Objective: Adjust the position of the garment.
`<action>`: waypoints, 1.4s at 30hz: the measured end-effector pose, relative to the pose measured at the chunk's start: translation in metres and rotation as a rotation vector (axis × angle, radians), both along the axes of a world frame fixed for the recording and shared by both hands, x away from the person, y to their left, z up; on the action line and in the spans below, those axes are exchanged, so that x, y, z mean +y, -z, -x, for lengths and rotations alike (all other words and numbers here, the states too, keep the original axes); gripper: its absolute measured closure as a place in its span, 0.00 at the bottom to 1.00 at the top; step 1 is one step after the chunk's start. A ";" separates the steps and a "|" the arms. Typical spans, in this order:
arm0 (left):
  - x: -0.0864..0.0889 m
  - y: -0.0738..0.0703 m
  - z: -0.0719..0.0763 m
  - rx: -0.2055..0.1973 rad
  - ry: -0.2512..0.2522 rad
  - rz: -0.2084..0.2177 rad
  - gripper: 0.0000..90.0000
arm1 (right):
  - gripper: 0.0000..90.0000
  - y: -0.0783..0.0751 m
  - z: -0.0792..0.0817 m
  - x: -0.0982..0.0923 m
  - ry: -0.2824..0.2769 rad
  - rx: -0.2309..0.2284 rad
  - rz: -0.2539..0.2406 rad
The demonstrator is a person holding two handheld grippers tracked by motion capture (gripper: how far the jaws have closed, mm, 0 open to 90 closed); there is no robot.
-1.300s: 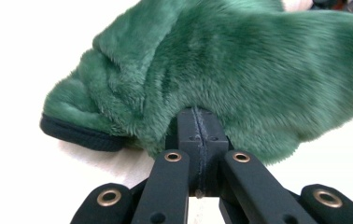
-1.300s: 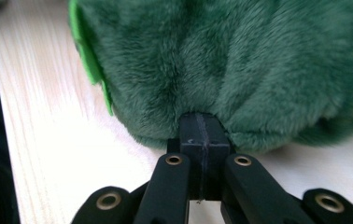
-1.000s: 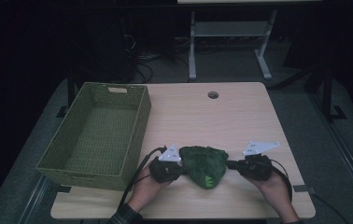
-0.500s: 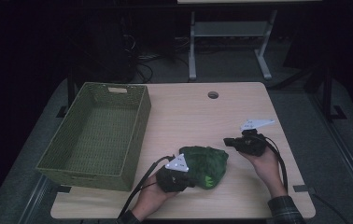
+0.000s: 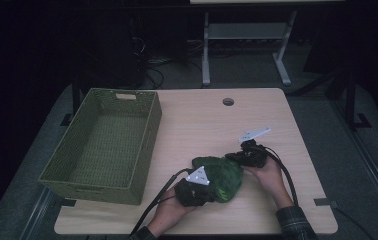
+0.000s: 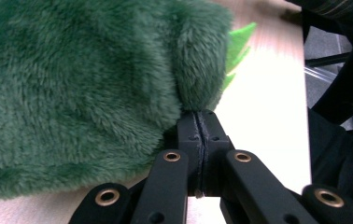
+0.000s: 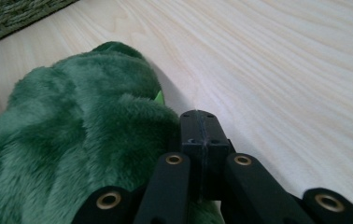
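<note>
— What's on the table, counted?

— One green plush toy (image 5: 219,176) in the lower middle of the high view, one woven green basket (image 5: 104,145) at the left, and my two tongs.

— Where are your tongs?

— My left gripper (image 5: 197,192) is at the toy's lower left edge and my right gripper (image 5: 244,156) at its upper right edge. Both touch the fur.

— Open or closed?

— In the left gripper view my jaws are pressed together, tips buried in the fur; whether they pinch any, I cannot tell. The right gripper's are closed too, lying against the plush.

— And the basket?

— Well apart from the toy, on the table (image 5: 202,125).
</note>
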State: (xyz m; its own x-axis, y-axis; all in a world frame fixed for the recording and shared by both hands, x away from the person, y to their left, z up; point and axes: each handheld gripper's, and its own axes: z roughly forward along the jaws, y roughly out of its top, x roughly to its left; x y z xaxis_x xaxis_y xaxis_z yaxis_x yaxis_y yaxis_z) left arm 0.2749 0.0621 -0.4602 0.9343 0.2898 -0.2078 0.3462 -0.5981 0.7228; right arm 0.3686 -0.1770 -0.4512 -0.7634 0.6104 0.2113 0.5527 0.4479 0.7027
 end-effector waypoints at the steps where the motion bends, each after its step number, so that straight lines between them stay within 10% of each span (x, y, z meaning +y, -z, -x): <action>1: 0.000 0.001 -0.001 -0.003 0.000 -0.008 0.99 | 1.00 0.000 0.001 0.000 -0.003 0.004 0.001; 35: 0.015 0.008 -0.055 -0.078 -0.120 -0.061 0.99 | 1.00 0.008 0.071 -0.036 -0.018 0.029 0.031; 42: 0.031 0.001 -0.052 -0.072 -0.116 -0.054 0.88 | 0.67 0.008 0.076 -0.055 0.092 -0.033 0.025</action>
